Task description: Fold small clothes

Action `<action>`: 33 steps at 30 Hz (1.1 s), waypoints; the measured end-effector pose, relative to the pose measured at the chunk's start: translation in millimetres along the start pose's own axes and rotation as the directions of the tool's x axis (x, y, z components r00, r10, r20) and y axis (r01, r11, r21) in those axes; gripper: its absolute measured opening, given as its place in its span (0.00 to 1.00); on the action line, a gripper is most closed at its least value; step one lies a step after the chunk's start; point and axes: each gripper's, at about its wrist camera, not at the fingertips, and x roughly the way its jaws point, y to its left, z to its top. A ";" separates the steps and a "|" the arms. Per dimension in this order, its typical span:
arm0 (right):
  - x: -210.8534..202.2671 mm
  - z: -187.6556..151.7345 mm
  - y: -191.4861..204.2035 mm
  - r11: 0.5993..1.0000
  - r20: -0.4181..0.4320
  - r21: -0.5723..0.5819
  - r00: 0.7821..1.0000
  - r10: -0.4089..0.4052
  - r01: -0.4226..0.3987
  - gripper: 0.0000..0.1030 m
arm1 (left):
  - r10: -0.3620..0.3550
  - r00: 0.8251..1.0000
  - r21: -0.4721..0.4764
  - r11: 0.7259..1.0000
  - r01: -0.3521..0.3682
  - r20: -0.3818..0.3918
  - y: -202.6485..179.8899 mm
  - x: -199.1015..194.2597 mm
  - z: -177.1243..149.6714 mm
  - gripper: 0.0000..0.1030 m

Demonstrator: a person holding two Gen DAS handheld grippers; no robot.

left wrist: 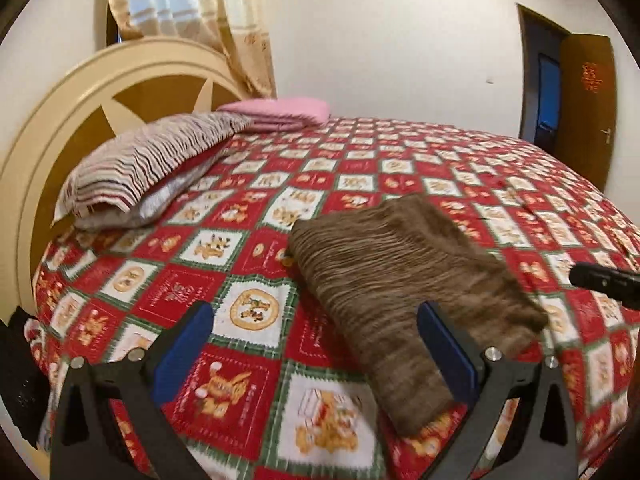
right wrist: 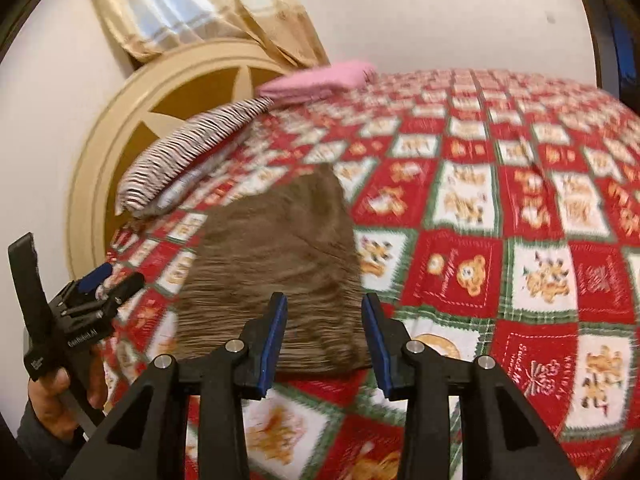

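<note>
A brown ribbed garment (left wrist: pixel 400 272) lies folded into a flat rectangle on the red patterned bedspread (left wrist: pixel 248 360). My left gripper (left wrist: pixel 316 316) hovers open above the bed, its blue pads wide apart, with the garment's near left edge by the right pad. In the right wrist view the same garment (right wrist: pixel 272 248) lies just beyond my right gripper (right wrist: pixel 325 300), whose jaws stand apart with nothing pressed between them. A hand (right wrist: pixel 52 392) holds the left gripper (right wrist: pixel 120 276) at the left of that view. The right gripper's tip (left wrist: pixel 604 280) shows at the right edge.
A striped pillow (left wrist: pixel 152 168) and a folded pink blanket (left wrist: pixel 280 114) lie near the round cream headboard (left wrist: pixel 80 112). Curtains (left wrist: pixel 200 12) hang behind it. A brown door (left wrist: pixel 584 108) stands open at the far right. The bedspread (right wrist: pixel 520 240) stretches away to the right.
</note>
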 end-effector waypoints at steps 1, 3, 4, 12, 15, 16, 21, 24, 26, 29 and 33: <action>-9.5 0.2 9.8 1.000 0.017 -0.022 1.000 -0.007 0.008 0.41 | -0.004 1.000 -0.002 1.000 0.004 0.013 0.7 -7.0 1.1 1.00; -25.6 -0.6 29.1 0.997 0.058 -0.072 0.998 -0.021 0.025 0.47 | -0.020 0.999 -0.012 1.000 0.021 0.046 1.6 -22.0 3.0 1.00; -32.4 -1.4 37.2 0.995 0.080 -0.093 0.996 -0.028 0.036 0.51 | -0.027 0.998 -0.017 0.999 0.028 0.059 2.1 -27.4 4.4 1.00; -67.7 -3.9 78.6 0.982 0.173 -0.177 0.984 -0.034 0.065 0.54 | -0.063 0.992 -0.017 0.998 0.065 0.105 -2.2 -46.8 10.4 1.00; -72.3 -2.0 82.3 0.982 0.182 -0.176 0.983 -0.036 0.069 0.54 | -0.064 0.991 -0.015 0.998 0.066 0.120 -2.4 -52.0 10.7 1.00; -74.2 -1.9 83.3 0.982 0.184 -0.175 0.982 -0.035 0.068 0.54 | -0.064 0.990 -0.015 0.998 0.066 0.125 -2.2 -53.1 11.1 1.00; -78.8 -4.7 87.8 0.982 0.188 -0.178 0.982 -0.033 0.067 0.54 | -0.062 0.989 -0.028 0.997 0.067 0.134 -0.9 -57.7 11.8 1.00; -80.3 -7.1 89.5 0.982 0.186 -0.180 0.982 -0.030 0.064 0.54 | -0.060 0.989 -0.029 0.997 0.065 0.138 -0.7 -60.1 12.0 1.00; -80.8 -7.2 90.0 0.982 0.186 -0.179 0.982 -0.031 0.065 0.54 | -0.059 0.988 -0.027 0.998 0.063 0.141 -1.7 -60.9 12.1 1.00; -81.4 -7.7 90.4 0.983 0.187 -0.175 0.982 -0.028 0.062 0.54 | -0.060 0.988 -0.028 0.998 0.065 0.139 -2.1 -60.8 12.0 1.00; -84.3 -9.0 91.7 0.983 0.194 -0.171 0.981 -0.026 0.060 0.54 | -0.060 0.989 -0.026 0.998 0.064 0.137 -2.5 -61.0 12.5 1.00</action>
